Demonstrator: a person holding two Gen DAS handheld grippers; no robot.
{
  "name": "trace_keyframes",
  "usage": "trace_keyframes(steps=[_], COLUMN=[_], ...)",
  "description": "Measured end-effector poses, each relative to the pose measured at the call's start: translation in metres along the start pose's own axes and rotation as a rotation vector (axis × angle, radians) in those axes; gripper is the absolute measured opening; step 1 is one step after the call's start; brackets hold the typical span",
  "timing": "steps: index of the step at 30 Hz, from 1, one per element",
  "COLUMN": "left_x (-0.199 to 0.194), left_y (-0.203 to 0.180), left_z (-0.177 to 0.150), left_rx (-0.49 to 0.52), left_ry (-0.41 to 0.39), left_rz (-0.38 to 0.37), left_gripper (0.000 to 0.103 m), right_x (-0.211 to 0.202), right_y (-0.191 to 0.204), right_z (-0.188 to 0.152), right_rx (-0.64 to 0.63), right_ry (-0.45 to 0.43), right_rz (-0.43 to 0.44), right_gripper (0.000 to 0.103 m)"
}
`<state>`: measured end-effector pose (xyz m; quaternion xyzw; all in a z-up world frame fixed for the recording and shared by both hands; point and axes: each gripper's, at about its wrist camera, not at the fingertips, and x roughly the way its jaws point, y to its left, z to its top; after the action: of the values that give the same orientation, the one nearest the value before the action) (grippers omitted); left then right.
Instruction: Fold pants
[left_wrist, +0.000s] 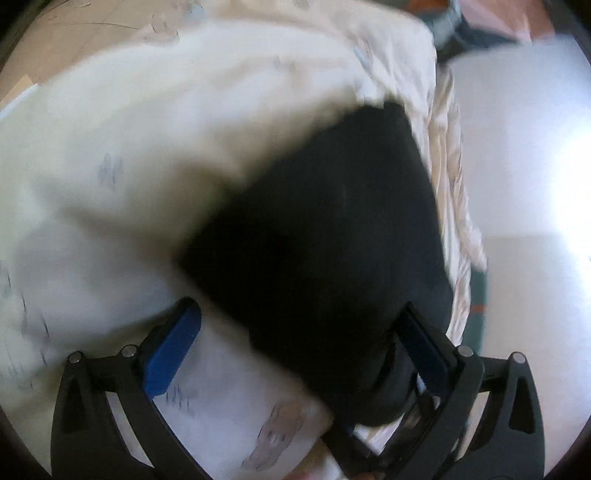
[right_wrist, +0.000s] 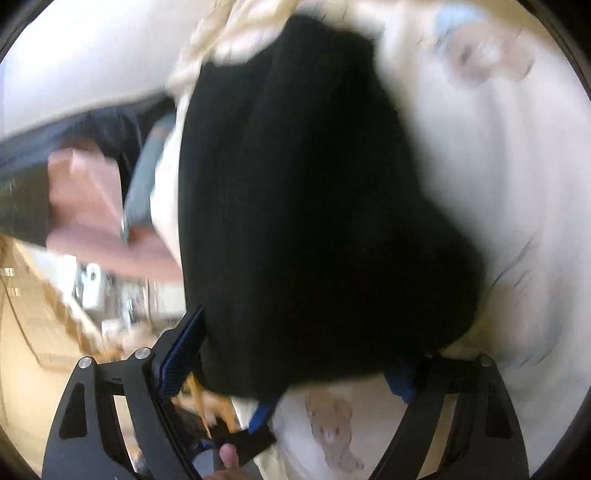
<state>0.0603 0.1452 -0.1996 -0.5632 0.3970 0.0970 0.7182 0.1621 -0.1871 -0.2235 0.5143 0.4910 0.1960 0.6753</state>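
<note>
On the bed (left_wrist: 110, 177), left wrist view: black pants (left_wrist: 332, 221) lay on the cream printed cover, near its edge. Left gripper (left_wrist: 299, 339) was spread wide, pants between the fingers, not pinched. Right wrist view, blurred: right gripper (right_wrist: 306, 354) spread around the pants (right_wrist: 303, 184); grip unclear.

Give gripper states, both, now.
Left gripper: open, black pants between the jaws, not pinched.
Right gripper: open, same pants lying between the jaws.
</note>
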Motion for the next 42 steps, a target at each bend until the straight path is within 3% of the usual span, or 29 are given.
trace_keyframes(steps=[3,5,9,13,16,17,18,19,22,23,25,31,36,42], left_x=[-0.001,0.002,0.003,-0.005,0.000,0.005,0.007,0.012,0.011,0.007,-0.004,-0.054,-0.081,-0.112], left_y=[0.001,0.002,-0.006,-0.003,-0.004,-0.008,-0.013,-0.018,-0.021,-0.026,-0.038,-0.076,-0.093,-0.135], left_z=[0.009,0.009,0.001,0.004,-0.001,0.001,0.001,0.004,0.011,0.012,0.010,0.009,-0.001,-0.017], left_rx=[-0.027,-0.048,0.007,-0.008,0.000,0.030,0.070,0.115,0.112,0.125,0.148,0.162,0.158,0.199], left_ry=[-0.049,-0.047,-0.062,-0.058,-0.036,-0.036,-0.039,-0.021,-0.019,-0.021,-0.023,-0.048,-0.027,-0.016], left_rz=[-0.013,-0.008,-0.014,-0.046,-0.039,-0.013,0.007,0.014,0.008,0.005,-0.018,-0.177,-0.231,-0.282], left_gripper=[0.102,0.102,0.101,0.101,0.101,0.096,0.066,0.048,0.025,0.023,0.021,0.020,0.019,0.019], right_x=[-0.003,-0.007,-0.015,-0.024,-0.017,-0.013,-0.013,-0.014,-0.021,-0.027,-0.039,-0.084,-0.120,-0.165], right_y=[-0.012,-0.013,-0.022,-0.029,-0.030,-0.030,-0.028,-0.025,-0.006,0.003,0.018,0.073,0.096,0.131], right_z=[0.012,0.013,0.010,0.007,0.011,0.014,0.015,0.016,0.016,0.017,0.018,0.017,-0.003,-0.002], right_rx=[0.092,0.105,0.184,0.228,0.228,0.222,0.217,0.204,0.134,0.092,0.030,-0.076,-0.099,-0.092], right_ry=[-0.014,-0.054,-0.109,-0.122,-0.127,-0.132,-0.137,-0.150,-0.167,-0.168,-0.182,-0.236,-0.259,-0.288], right_rz=[0.030,0.027,0.068,0.102,0.076,0.058,0.044,0.026,-0.025,-0.041,-0.035,0.056,0.075,0.138], right_gripper=[0.085,0.084,0.082,0.084,0.085,0.085,0.083,0.074,0.041,0.038,0.033,0.026,0.025,0.025])
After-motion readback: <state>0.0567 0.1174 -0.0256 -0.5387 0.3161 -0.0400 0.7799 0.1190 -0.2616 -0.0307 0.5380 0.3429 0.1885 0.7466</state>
